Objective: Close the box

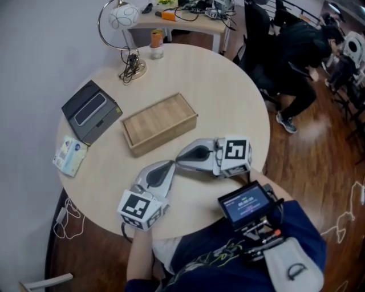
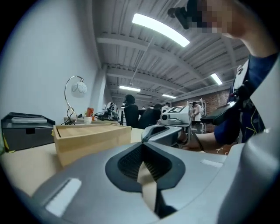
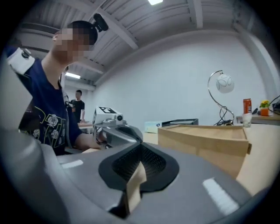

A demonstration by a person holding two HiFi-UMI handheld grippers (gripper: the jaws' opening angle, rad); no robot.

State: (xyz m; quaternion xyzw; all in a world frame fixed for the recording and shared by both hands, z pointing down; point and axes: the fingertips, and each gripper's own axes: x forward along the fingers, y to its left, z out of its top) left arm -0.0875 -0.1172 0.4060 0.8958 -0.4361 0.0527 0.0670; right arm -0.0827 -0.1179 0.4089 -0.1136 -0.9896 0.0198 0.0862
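Observation:
A light wooden box (image 1: 159, 122) lies in the middle of the round table (image 1: 228, 91), its top a flat wooden panel inside a low rim. Both grippers rest on the table just in front of it, tips nearly touching each other. My left gripper (image 1: 170, 165) points up and right, jaws together with nothing between them. My right gripper (image 1: 178, 159) points left, also shut and empty. In the left gripper view the box (image 2: 92, 135) stands to the left of the jaws (image 2: 143, 145). In the right gripper view the box (image 3: 205, 135) is to the right of the jaws (image 3: 140, 146).
A black device (image 1: 91, 111) and a tissue pack (image 1: 69, 155) sit at the table's left edge. A lamp (image 1: 122, 17), a cable bundle (image 1: 130, 68) and an orange can (image 1: 156, 39) stand at the back. A person (image 1: 296, 51) sits beyond the right edge.

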